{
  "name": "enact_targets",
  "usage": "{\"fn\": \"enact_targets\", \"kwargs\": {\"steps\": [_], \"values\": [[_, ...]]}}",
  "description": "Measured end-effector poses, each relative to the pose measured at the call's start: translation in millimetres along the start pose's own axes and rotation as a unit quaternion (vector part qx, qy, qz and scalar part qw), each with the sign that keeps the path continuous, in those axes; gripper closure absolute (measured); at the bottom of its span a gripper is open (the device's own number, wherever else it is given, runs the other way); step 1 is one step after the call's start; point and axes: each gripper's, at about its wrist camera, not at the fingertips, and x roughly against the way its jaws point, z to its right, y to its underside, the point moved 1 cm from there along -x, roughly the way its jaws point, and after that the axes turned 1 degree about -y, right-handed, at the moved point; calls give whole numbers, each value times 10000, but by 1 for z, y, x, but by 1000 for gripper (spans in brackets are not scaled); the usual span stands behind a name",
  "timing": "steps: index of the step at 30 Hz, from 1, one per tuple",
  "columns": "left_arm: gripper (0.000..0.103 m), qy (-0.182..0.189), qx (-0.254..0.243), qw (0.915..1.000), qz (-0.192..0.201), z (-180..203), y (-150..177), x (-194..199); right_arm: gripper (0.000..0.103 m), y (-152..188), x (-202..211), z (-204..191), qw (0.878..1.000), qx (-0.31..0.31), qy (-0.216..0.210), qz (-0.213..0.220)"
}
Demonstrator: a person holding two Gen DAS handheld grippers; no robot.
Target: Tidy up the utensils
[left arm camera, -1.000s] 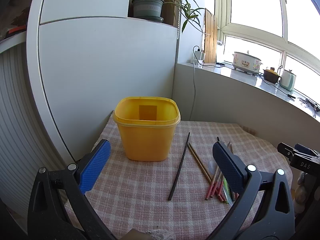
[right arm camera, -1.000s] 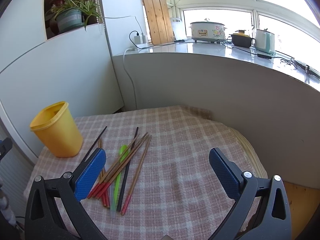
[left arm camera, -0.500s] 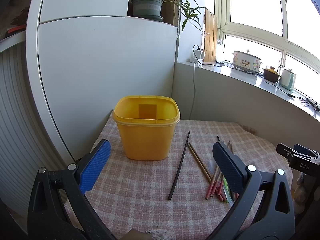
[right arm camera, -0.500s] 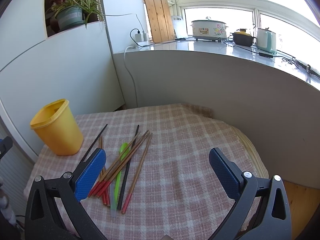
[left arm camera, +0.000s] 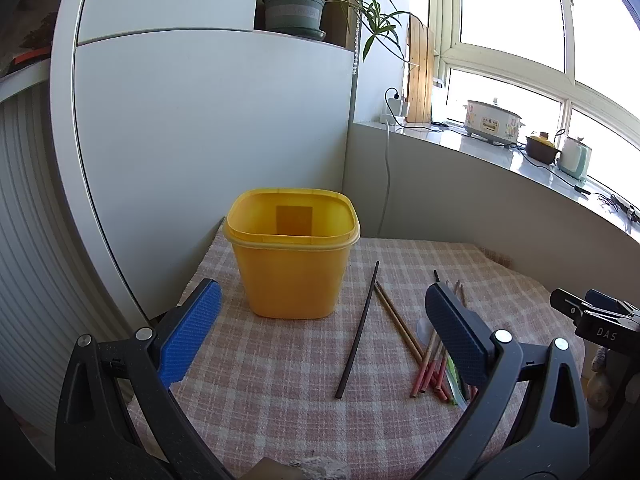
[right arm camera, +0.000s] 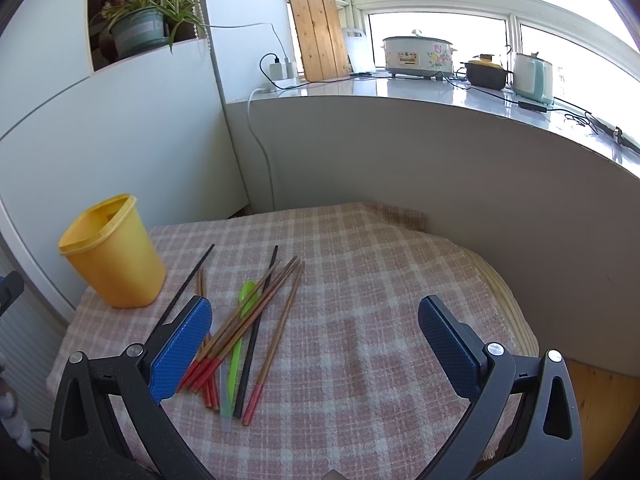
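1. Yellow plastic square tub (left arm camera: 291, 256) stands empty and upright on the pink checked tablecloth (right arm camera: 360, 320).
2. Wooden red-tipped chopsticks (right arm camera: 248, 320), black sticks and a green plastic spoon (right arm camera: 239, 344) lie loose beside it.
3. Left gripper (left arm camera: 320, 340) and right gripper (right arm camera: 316, 344) hover wide open, holding nothing.
4. Almost nothing has shifted in the last second; sorting has not begun.

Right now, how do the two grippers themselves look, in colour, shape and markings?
Both are alike: the left gripper and the right gripper have black speckled plastic arms with triangular cut-outs and silver pivot bolts. Each finger carries a blue, finely textured pad. The left view shows white letters "DAS" on the right gripper's side. No cables or sleeves show.
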Motion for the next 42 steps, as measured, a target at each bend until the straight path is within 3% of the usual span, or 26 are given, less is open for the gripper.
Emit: {"fn": "enact_targets", "kwargs": {"steps": [14,19,22,24,28,31,33,36,42], "values": [[0,53,21,9996,-284,-3,11,-21,1,4,-11,8,9997,-190,-1,-135],[0,30,-367,9982,-475,2,21,-40,1,9,-20,14,9994,-263,25,-212],[9,136,-491,9965,-659,5,27,-53,1,11,-30,18,9991,-278,-48,-319],[23,258,-496,9947,-868,5,32,-65,1,12,-37,21,9986,-310,-135,-408],[37,571,-595,9900,-1145,11,41,-81,3,11,-52,25,9965,-415,-348,-641],[40,837,-525,9849,-1423,13,48,-97,14,9,-66,26,9943,-387,-435,-889],[52,900,-485,9817,-1604,15,53,-107,20,10,-77,26,9913,-430,-575,-1107],[61,1022,-517,9767,-1816,20,58,-121,35,14,-94,24,9843,-560,-822,-1457],[80,1156,-787,9703,-1974,36,61,-136,51,19,-117,14,9741,-576,-1063,-1910]]}}
